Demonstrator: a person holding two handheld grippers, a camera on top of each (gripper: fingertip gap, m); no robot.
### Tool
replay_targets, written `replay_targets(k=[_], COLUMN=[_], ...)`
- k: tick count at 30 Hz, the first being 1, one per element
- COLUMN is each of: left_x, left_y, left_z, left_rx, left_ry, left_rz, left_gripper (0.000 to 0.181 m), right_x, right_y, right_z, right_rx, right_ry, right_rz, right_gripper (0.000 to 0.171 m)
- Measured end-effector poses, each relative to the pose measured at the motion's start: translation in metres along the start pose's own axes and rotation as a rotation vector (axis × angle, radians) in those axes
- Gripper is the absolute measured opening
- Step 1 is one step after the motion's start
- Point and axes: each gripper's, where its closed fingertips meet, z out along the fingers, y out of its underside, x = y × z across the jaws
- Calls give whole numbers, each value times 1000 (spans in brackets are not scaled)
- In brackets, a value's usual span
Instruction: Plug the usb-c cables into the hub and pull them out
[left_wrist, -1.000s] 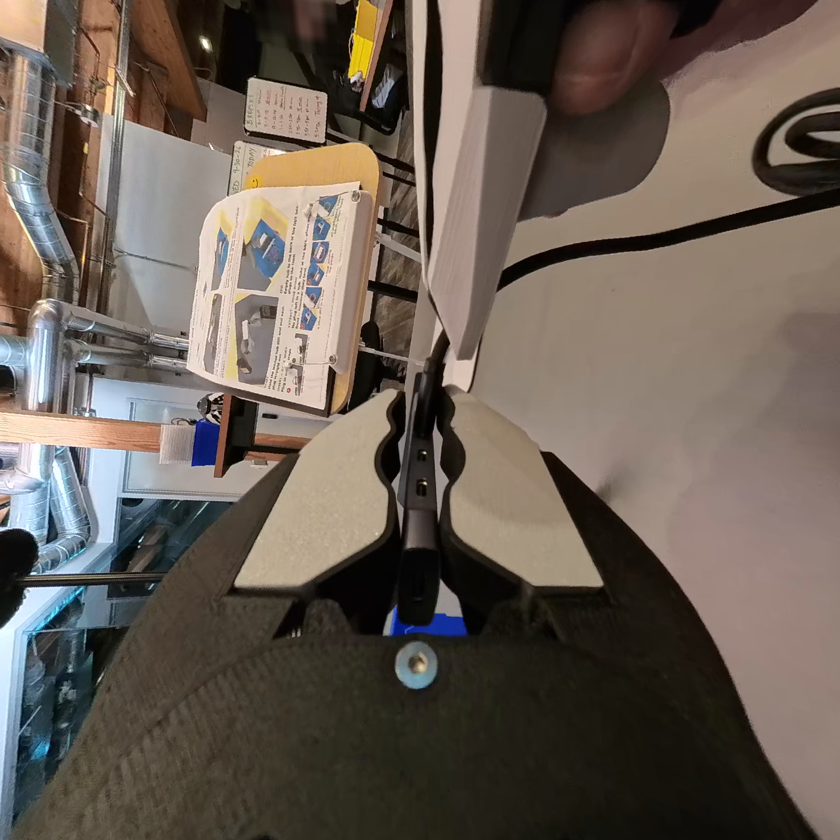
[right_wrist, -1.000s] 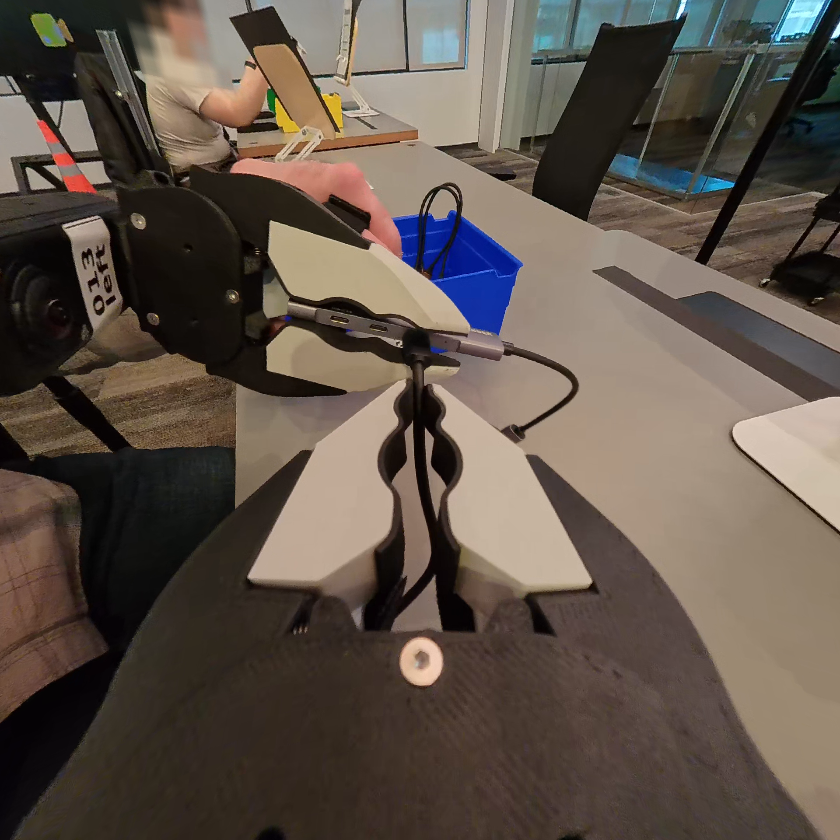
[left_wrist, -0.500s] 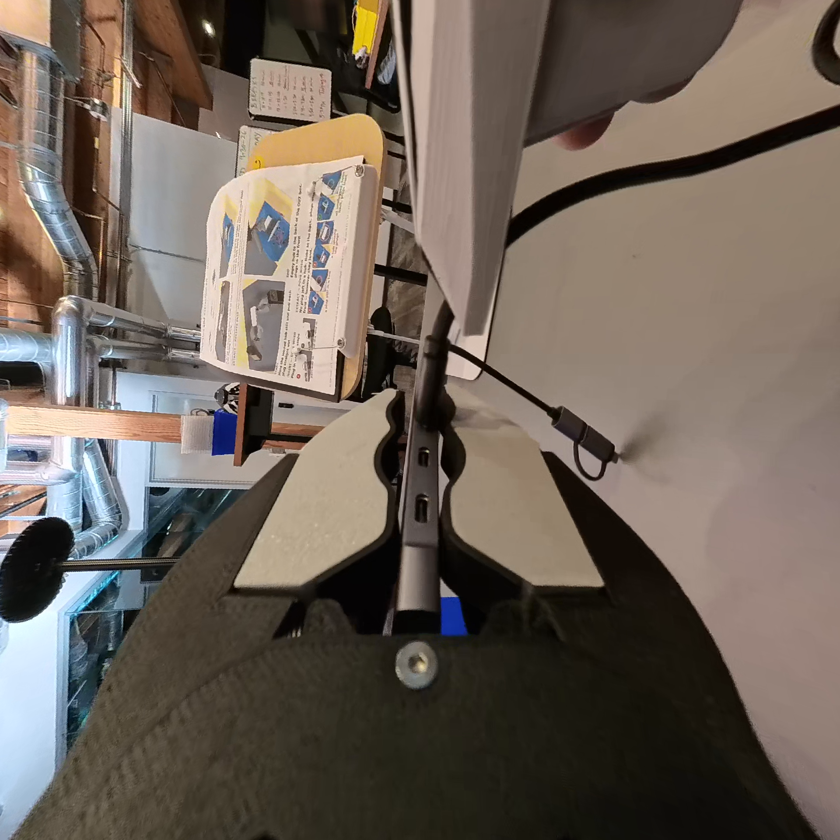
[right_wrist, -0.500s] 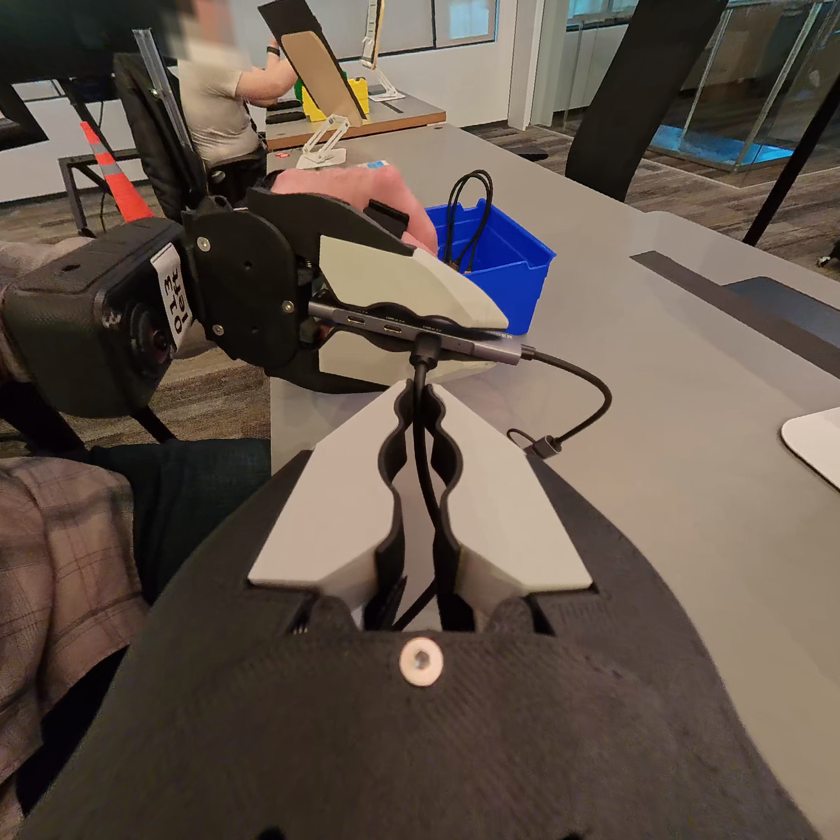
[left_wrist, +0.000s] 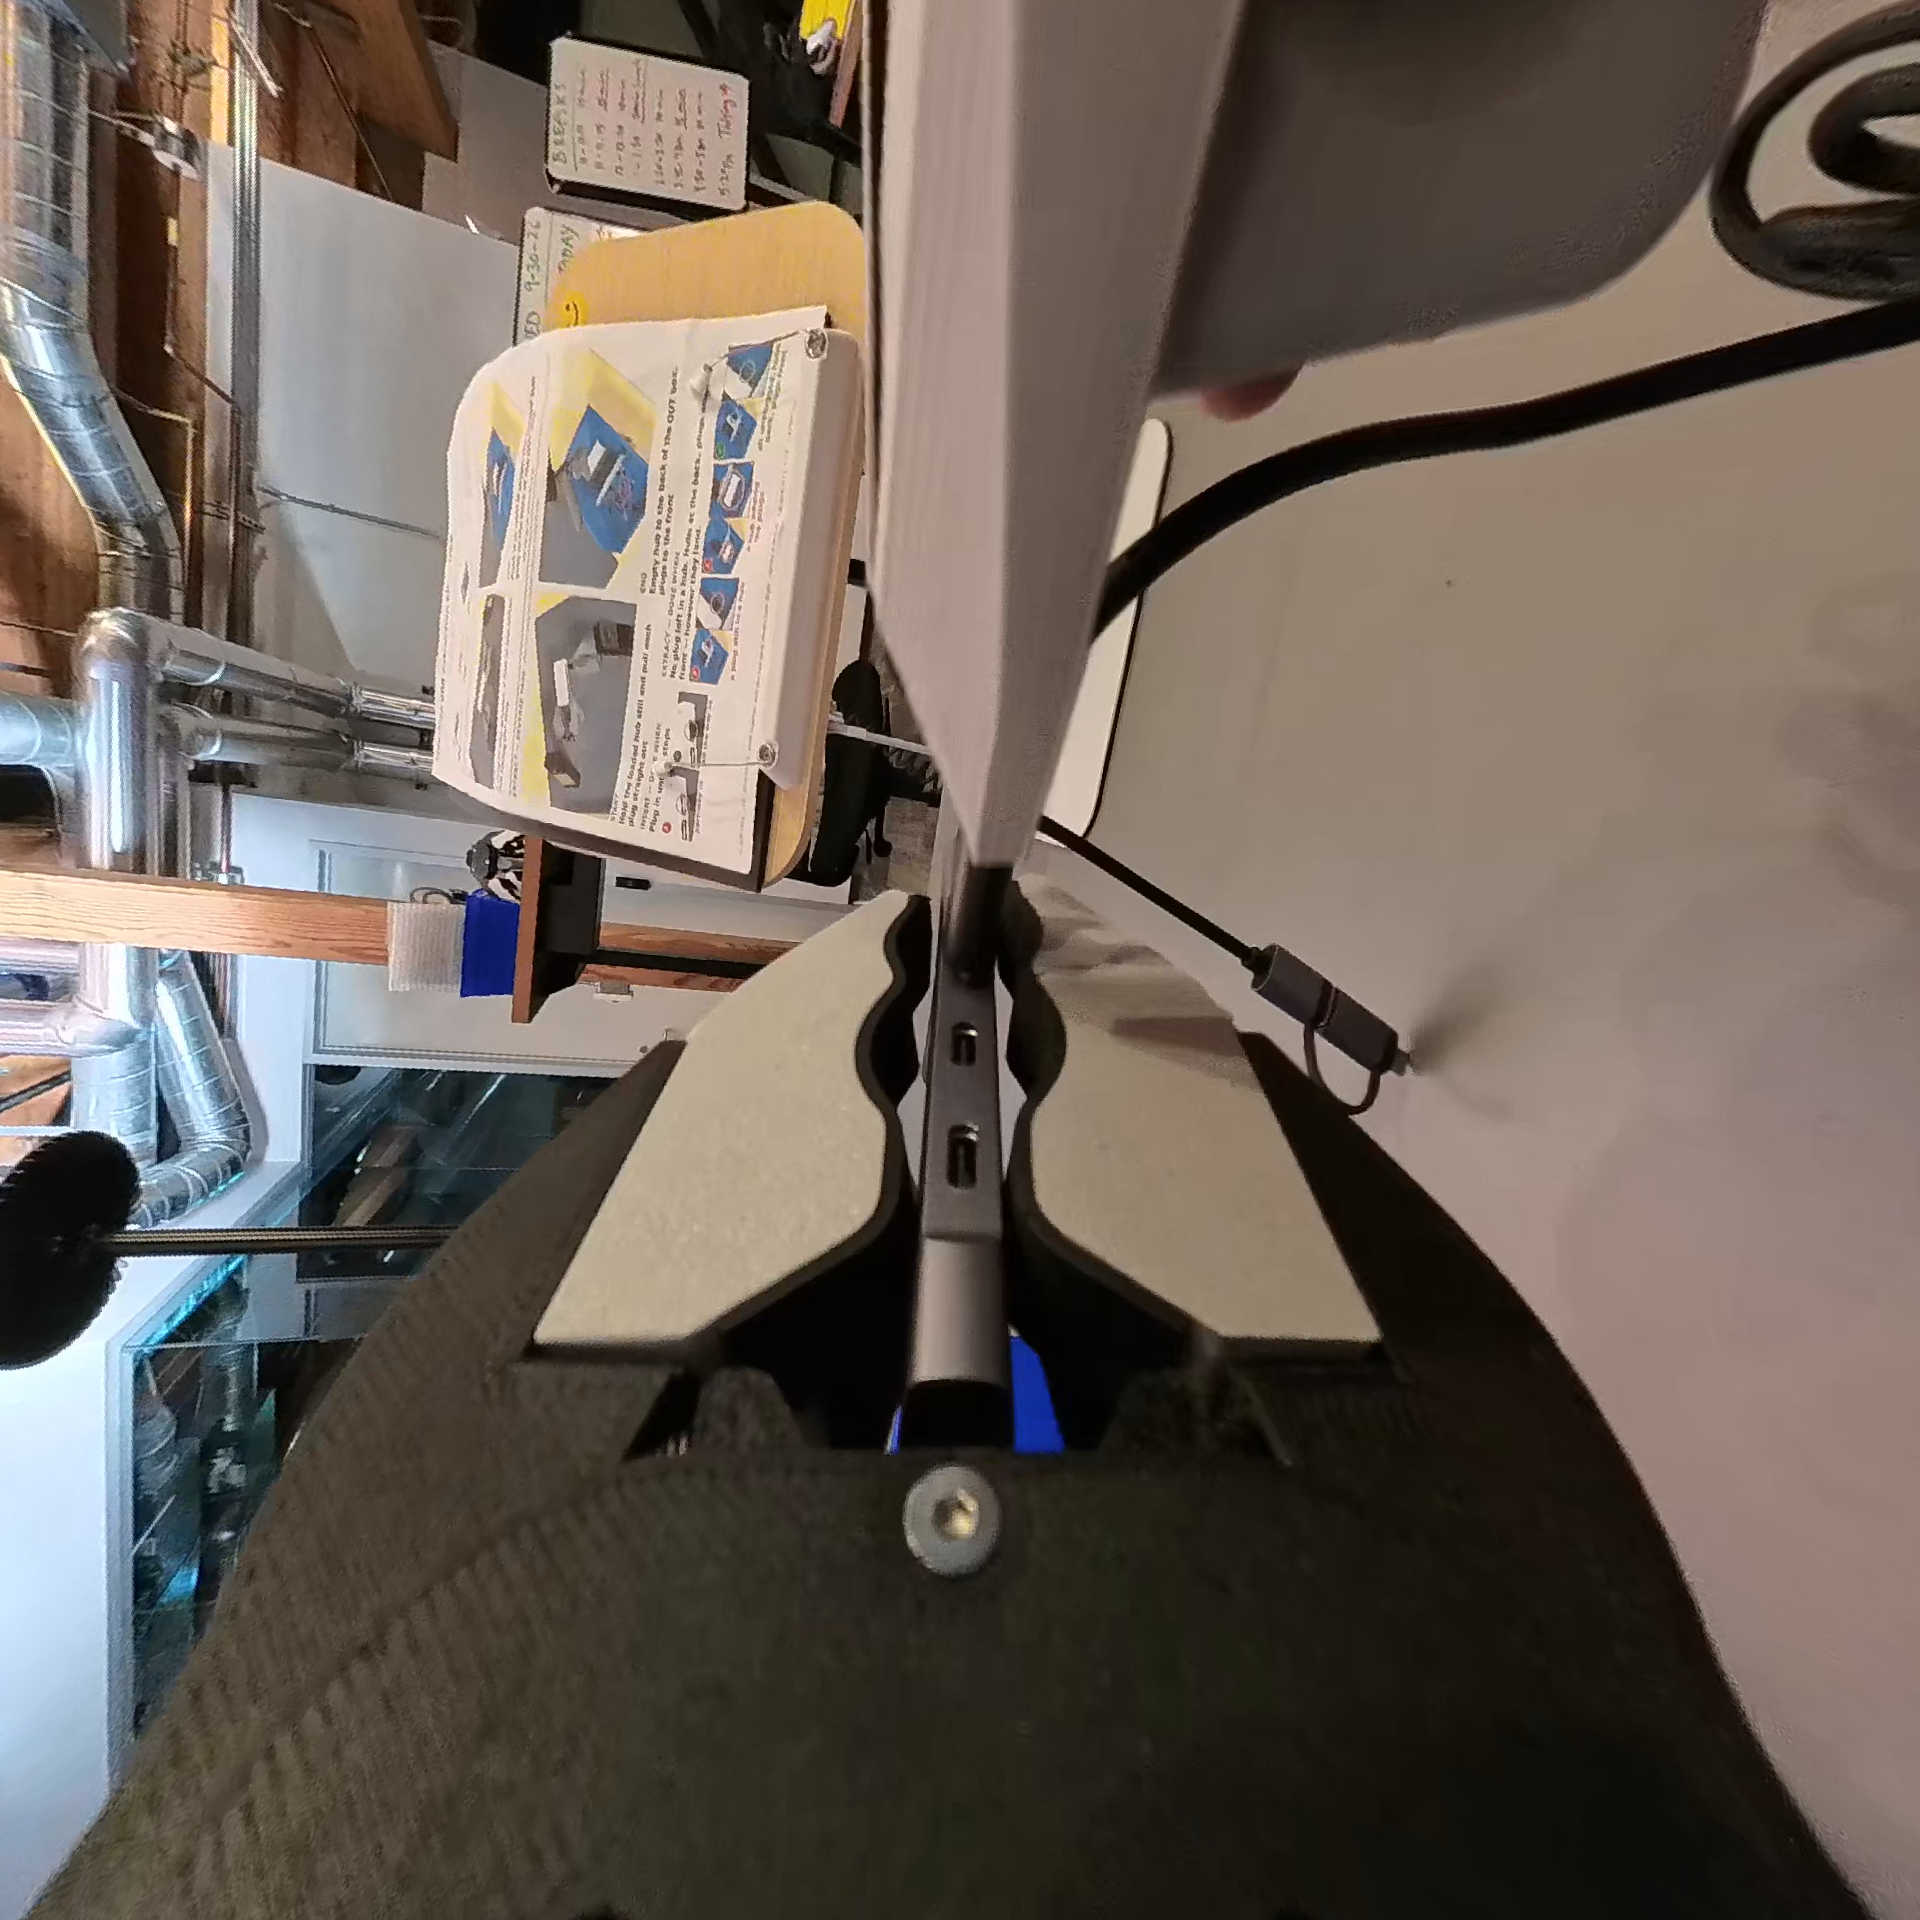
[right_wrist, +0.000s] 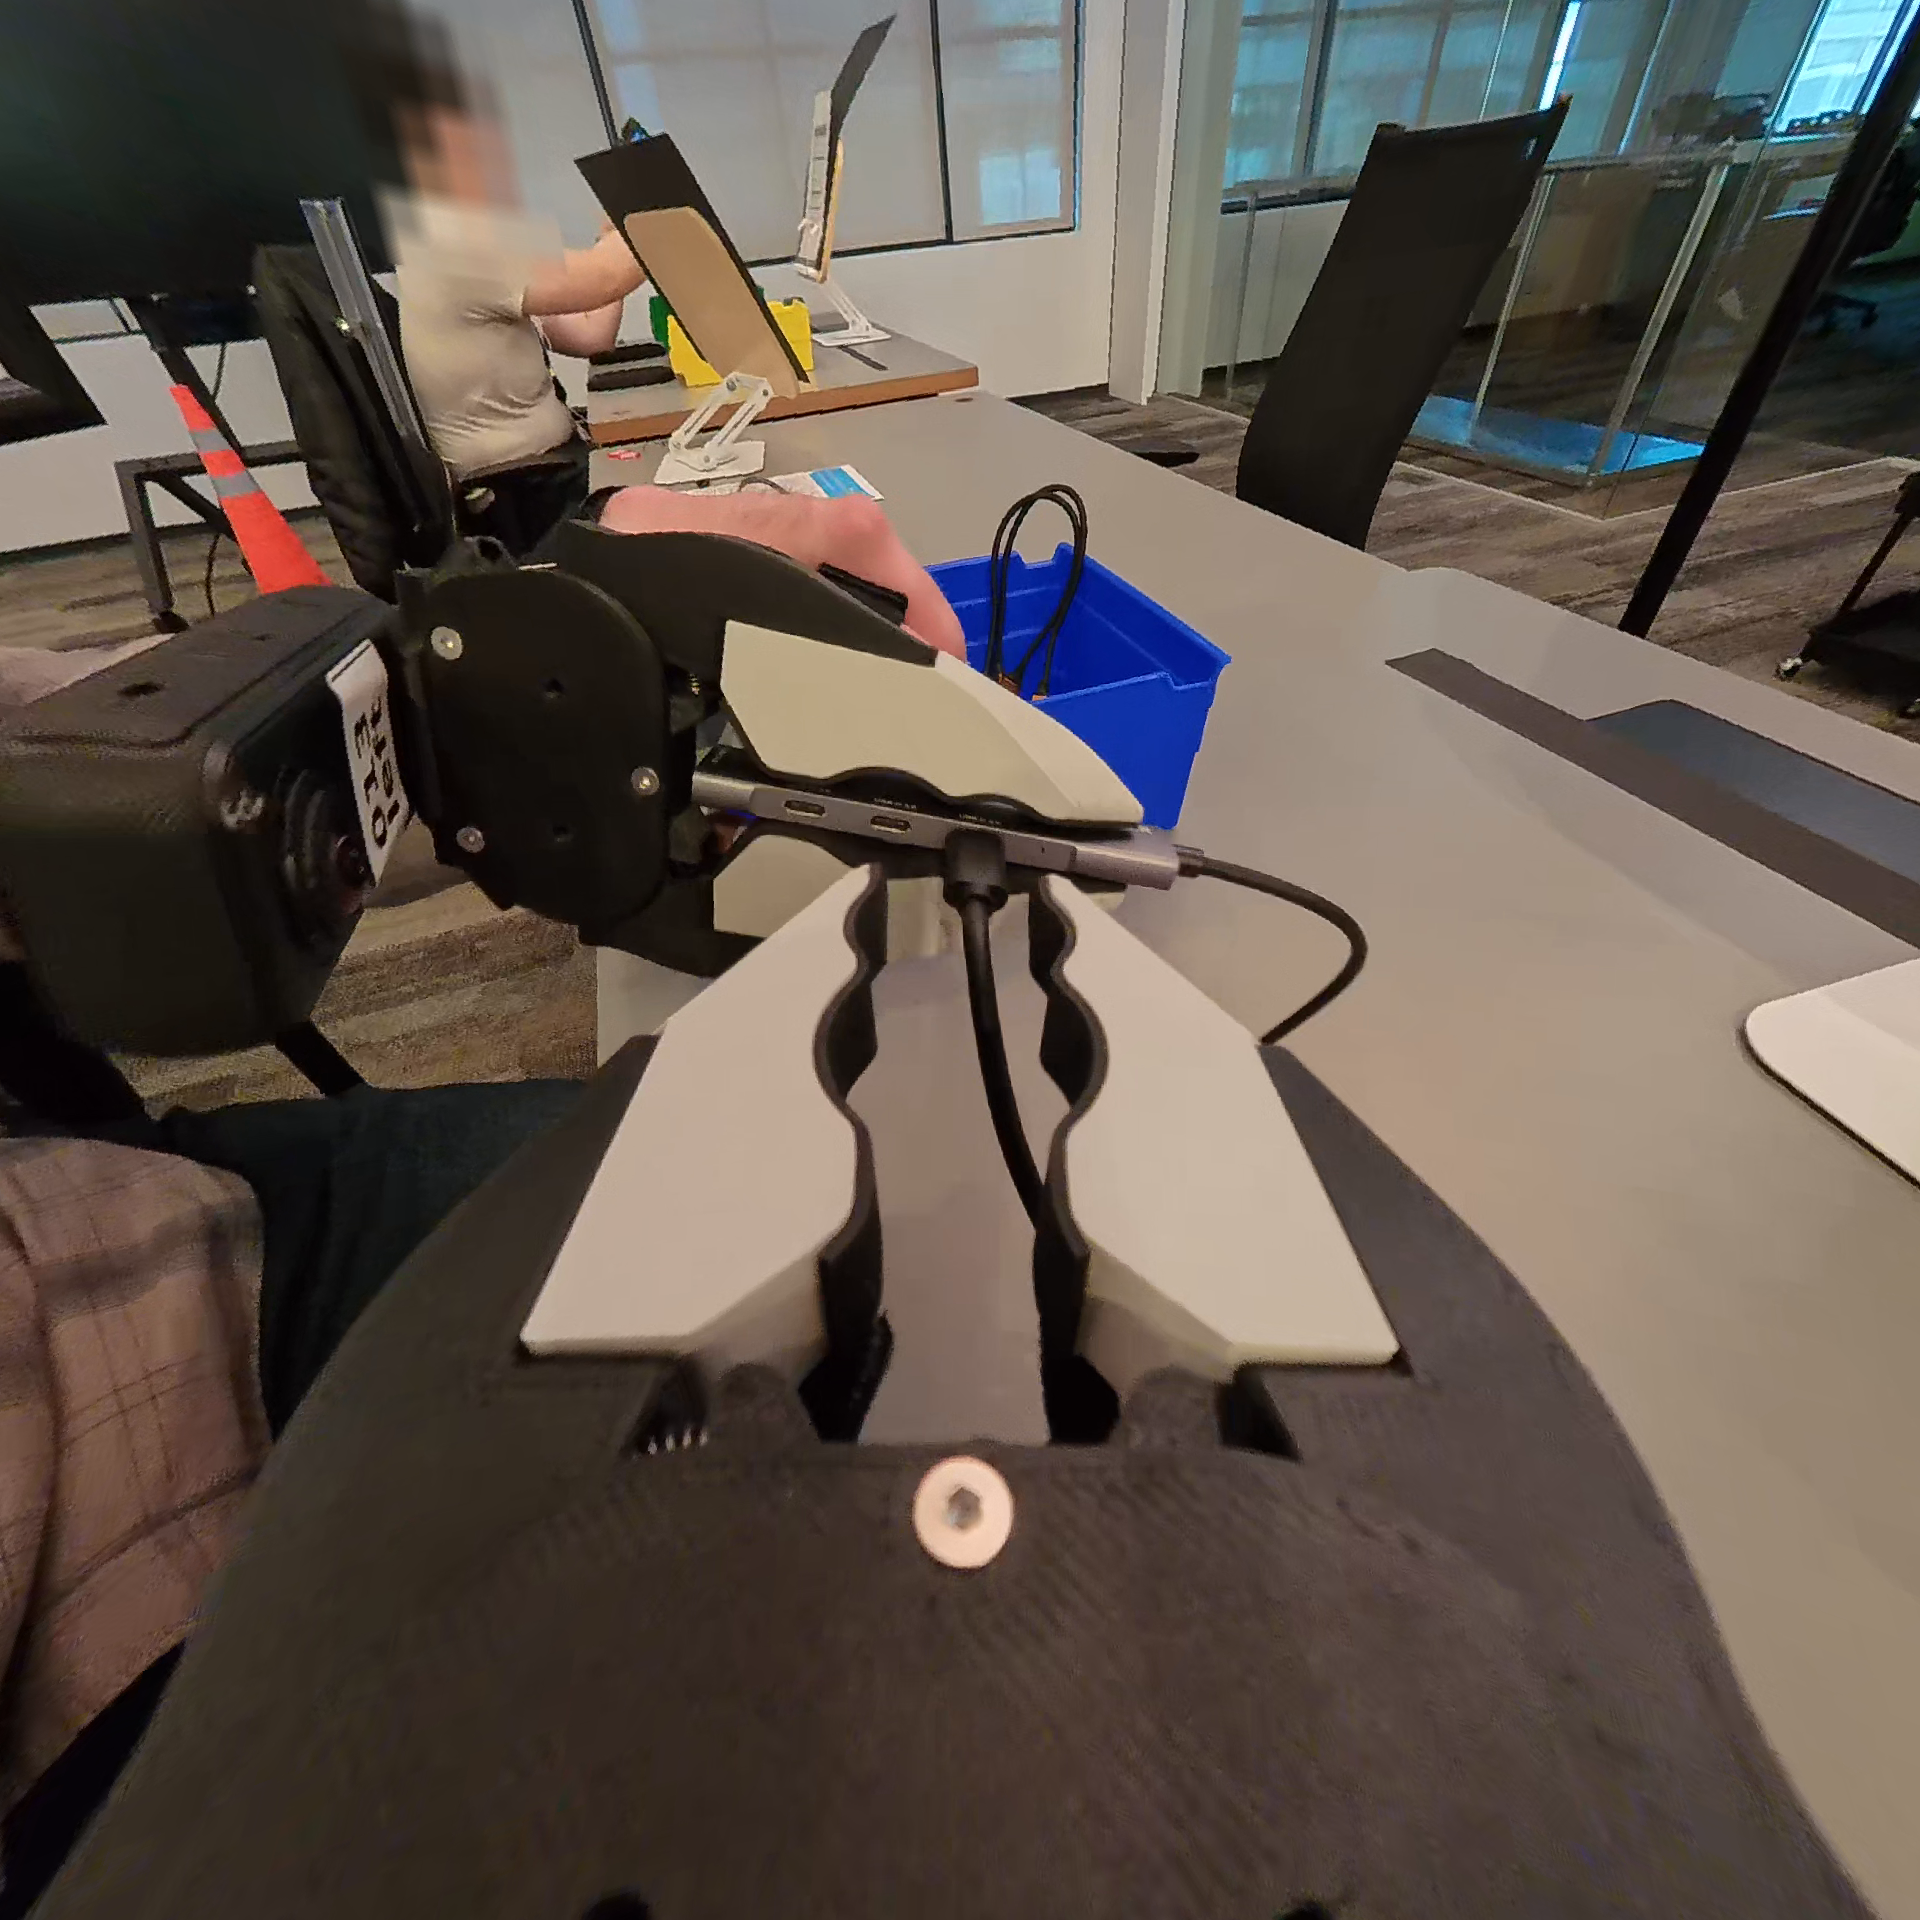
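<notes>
my right gripper (right_wrist: 961, 894) has its two fingers spread, the black usb-c cable (right_wrist: 995, 1039) running loose up the gap between them and touching only the inner edge of one finger. the cable's plug (right_wrist: 975, 860) is seated in a side port of the slim grey hub (right_wrist: 935, 826), so this insertion looks done to me and the cable stands released.

my left gripper (left_wrist: 961, 1049) is pressed together on the hub (left_wrist: 961, 1122), pinching it edge-up and holding it in the air above the grey table (right_wrist: 1558, 935). from the left wrist view two empty ports (left_wrist: 964, 1091) show along the hub's edge between the fingers, with the plugged cable just beyond them; the right gripper's pale finger fills the upper part of that view.

the hub's own short lead (right_wrist: 1309, 935) curls off its far end and down to the table, where its adapter tip (left_wrist: 1330, 1013) lies in the left wrist view. just behind the left gripper stands a blue bin (right_wrist: 1101, 665) with a loop of dark cables (right_wrist: 1039, 561) sticking out of it, which i judge to be the remaining stock.

as i read it, one cable is in, two ports stay free, and all the pulling-out is still ahead. a person sits at another desk well behind, and an instruction sheet on a stand (left_wrist: 644, 592) faces the bench.
</notes>
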Motion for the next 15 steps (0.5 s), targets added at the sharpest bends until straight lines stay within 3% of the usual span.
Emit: replay_targets(k=[15], left_x=[-2], left_y=[-12], left_z=[-6], left_rx=[30], left_ry=[-23], left_rz=[-17], left_gripper=[12], right_x=[0], right_y=[-1], right_z=[12], right_rx=[59], right_ry=[31], right_rz=[-17], right_gripper=[11])
